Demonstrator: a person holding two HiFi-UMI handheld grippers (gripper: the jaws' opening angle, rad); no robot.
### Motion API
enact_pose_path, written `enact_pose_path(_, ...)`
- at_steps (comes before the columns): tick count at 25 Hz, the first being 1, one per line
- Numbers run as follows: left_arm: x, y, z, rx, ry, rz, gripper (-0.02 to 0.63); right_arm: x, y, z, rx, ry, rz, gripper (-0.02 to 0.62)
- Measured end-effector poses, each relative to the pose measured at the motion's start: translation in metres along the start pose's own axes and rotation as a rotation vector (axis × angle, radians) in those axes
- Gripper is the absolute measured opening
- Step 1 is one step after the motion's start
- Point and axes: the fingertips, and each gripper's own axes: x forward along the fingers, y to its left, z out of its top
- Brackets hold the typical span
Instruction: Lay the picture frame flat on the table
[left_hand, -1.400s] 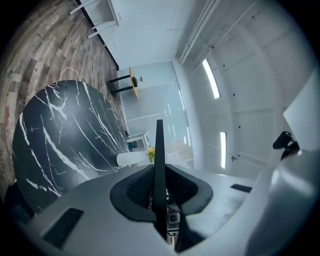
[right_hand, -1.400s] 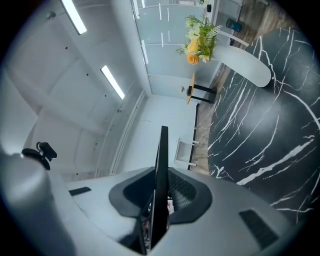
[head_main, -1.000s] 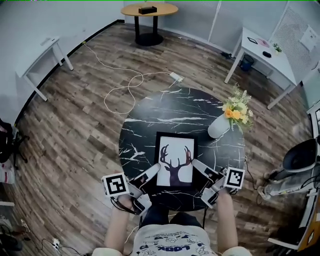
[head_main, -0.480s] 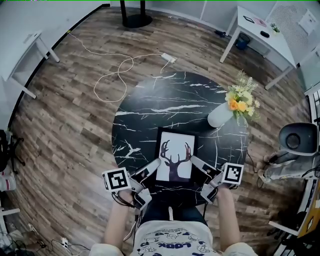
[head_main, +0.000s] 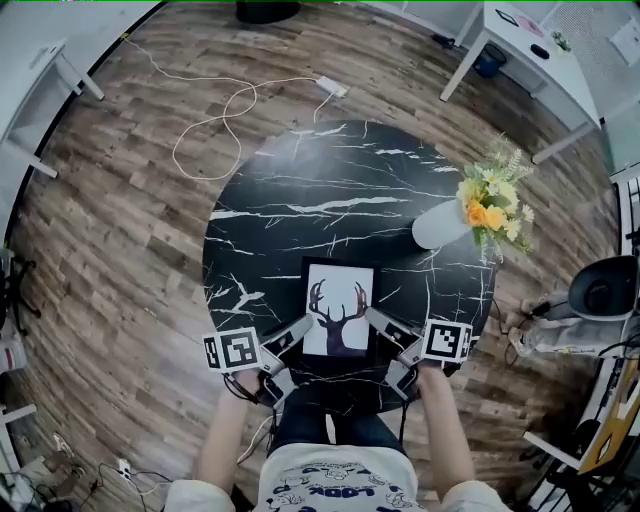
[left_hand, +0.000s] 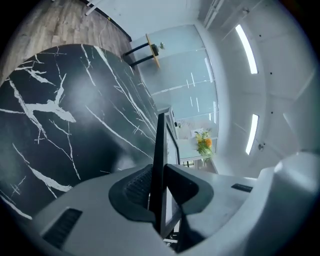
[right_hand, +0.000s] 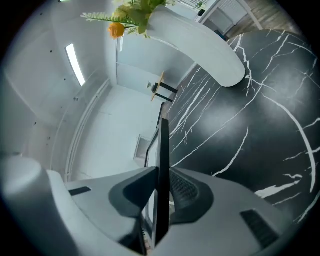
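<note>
The picture frame (head_main: 338, 312), black-edged with a deer print, faces up over the near part of the round black marble table (head_main: 300, 190). My left gripper (head_main: 299, 329) is shut on its left edge and my right gripper (head_main: 376, 321) on its right edge. In the left gripper view the frame's thin edge (left_hand: 159, 145) runs away between the pads of the left gripper (left_hand: 157, 189). The right gripper view shows the same edge-on frame (right_hand: 163, 150) clamped in the right gripper (right_hand: 161, 194). I cannot tell whether the frame touches the tabletop.
A white vase (head_main: 438, 226) with yellow and orange flowers (head_main: 494, 205) stands on the table's right side, close to the frame's far right corner. A white cable (head_main: 232, 105) lies on the wood floor beyond. White tables (head_main: 525, 45) and a chair (head_main: 600, 295) stand at the right.
The head view has swung, so the table sits higher and more central in the picture. Both grippers keep their hold on the frame's sides, and the frame looks slightly smaller.
</note>
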Motion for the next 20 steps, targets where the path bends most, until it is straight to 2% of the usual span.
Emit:
enact_pose_path(3, 0.007, 0.016, 0.002, -0.013, -0.005, 0.026, 0.086, 0.005, -0.026, -0.002, 0.003, 0.034, -0.085, 0.083)
enact_pose_path(8, 0.018, 0.039, 0.002, -0.002, 0.003, 0.094, 0.087, 0.018, -0.057, -0.006, -0.021, 0.063, -0.178, 0.089)
enact_pose_path(14, 0.029, 0.069, -0.005, -0.047, 0.025, 0.195, 0.087, 0.028, -0.088, -0.012, -0.001, 0.084, -0.252, 0.094)
enact_pose_path(20, 0.033, 0.082, -0.012, -0.065, 0.036, 0.250, 0.087, 0.030, -0.104, -0.018, -0.003, 0.105, -0.303, 0.097)
